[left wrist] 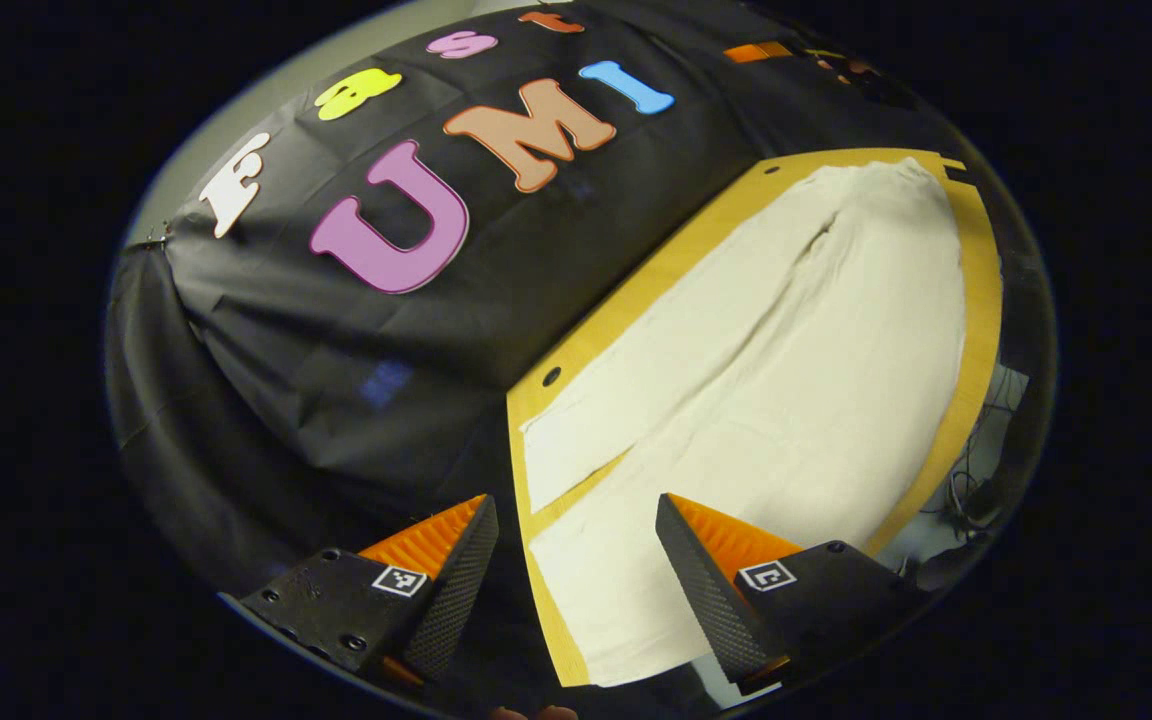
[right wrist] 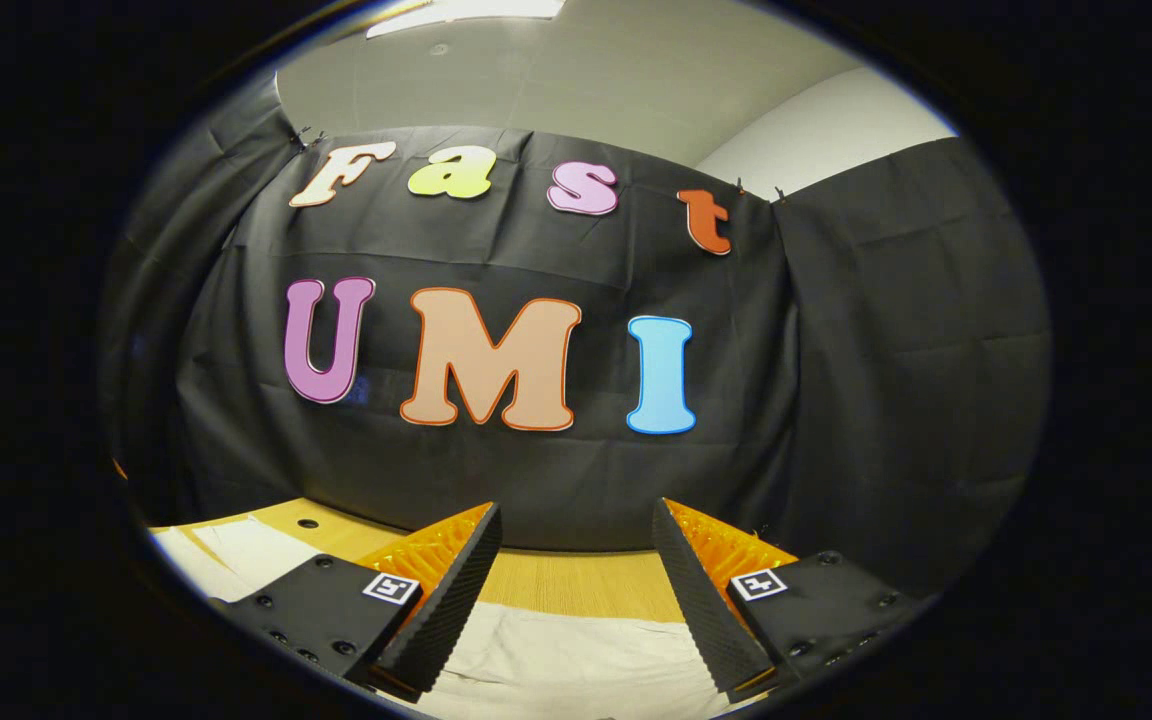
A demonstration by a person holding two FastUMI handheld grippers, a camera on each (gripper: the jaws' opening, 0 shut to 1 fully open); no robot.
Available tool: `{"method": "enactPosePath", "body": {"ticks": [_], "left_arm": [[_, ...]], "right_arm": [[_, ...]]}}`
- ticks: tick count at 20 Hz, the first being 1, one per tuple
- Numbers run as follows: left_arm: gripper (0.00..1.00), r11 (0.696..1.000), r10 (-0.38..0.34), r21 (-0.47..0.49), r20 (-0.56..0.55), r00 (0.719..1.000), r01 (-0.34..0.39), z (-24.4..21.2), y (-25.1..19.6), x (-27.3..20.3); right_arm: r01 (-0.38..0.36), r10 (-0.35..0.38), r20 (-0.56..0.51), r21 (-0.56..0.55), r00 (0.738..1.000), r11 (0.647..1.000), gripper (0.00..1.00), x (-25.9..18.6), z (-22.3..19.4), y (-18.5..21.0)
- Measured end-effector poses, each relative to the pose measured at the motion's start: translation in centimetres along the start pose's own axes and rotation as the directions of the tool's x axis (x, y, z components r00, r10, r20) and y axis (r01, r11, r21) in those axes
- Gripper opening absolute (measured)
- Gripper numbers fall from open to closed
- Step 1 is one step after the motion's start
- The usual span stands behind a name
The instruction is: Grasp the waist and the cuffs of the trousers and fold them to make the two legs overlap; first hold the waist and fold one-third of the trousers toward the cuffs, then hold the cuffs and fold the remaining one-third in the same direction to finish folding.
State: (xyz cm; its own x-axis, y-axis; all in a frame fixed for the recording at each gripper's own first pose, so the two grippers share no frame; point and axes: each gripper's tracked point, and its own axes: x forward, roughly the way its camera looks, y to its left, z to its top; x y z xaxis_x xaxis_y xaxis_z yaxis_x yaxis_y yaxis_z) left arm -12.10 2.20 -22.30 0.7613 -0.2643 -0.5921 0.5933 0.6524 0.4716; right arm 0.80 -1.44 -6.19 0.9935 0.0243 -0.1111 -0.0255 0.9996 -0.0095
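Cream trousers [left wrist: 766, 370] lie flat along the wooden table [left wrist: 976, 330], both legs side by side. In the left gripper view the cuffs are nearest and the waist is at the far end. My left gripper [left wrist: 576, 540] hovers open above the cuff end, with nothing between its fingers. In the right gripper view a strip of the same trousers [right wrist: 566, 655] lies under my right gripper [right wrist: 576, 550], which stands open and holds nothing. It points at the booth's wall across the wooden table [right wrist: 576, 585].
The black cloth wall [left wrist: 416, 330] rises right behind the table's far long edge. Beyond the table's other long edge, cables [left wrist: 966, 490] lie on the floor. Small round holes [left wrist: 551, 377] mark the table top near its edge.
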Motion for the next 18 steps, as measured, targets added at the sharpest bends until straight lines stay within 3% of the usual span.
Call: {"method": "enactPosePath", "body": {"ticks": [5,9,18], "left_arm": [[0.97,0.988,-0.116,0.091,-0.078,0.990,0.123,-3.0,-3.5,-0.6],[0.97,0.968,-0.199,0.120,-0.158,0.967,0.219,-6.0,-6.5,-1.6],[0.97,0.928,-0.264,0.195,-0.254,0.931,0.316,-9.0,-8.8,-1.5]], "right_arm": [[-0.021,0.021,-0.023,-0.012,1.000,1.000,0.97,0.0,-1.1,0.4],[-0.022,0.022,-0.031,-0.013,0.999,1.000,0.97,-0.1,-1.6,0.2],[-0.001,0.001,-0.048,-0.013,0.999,1.000,0.97,-0.6,-2.2,-0.6]]}}
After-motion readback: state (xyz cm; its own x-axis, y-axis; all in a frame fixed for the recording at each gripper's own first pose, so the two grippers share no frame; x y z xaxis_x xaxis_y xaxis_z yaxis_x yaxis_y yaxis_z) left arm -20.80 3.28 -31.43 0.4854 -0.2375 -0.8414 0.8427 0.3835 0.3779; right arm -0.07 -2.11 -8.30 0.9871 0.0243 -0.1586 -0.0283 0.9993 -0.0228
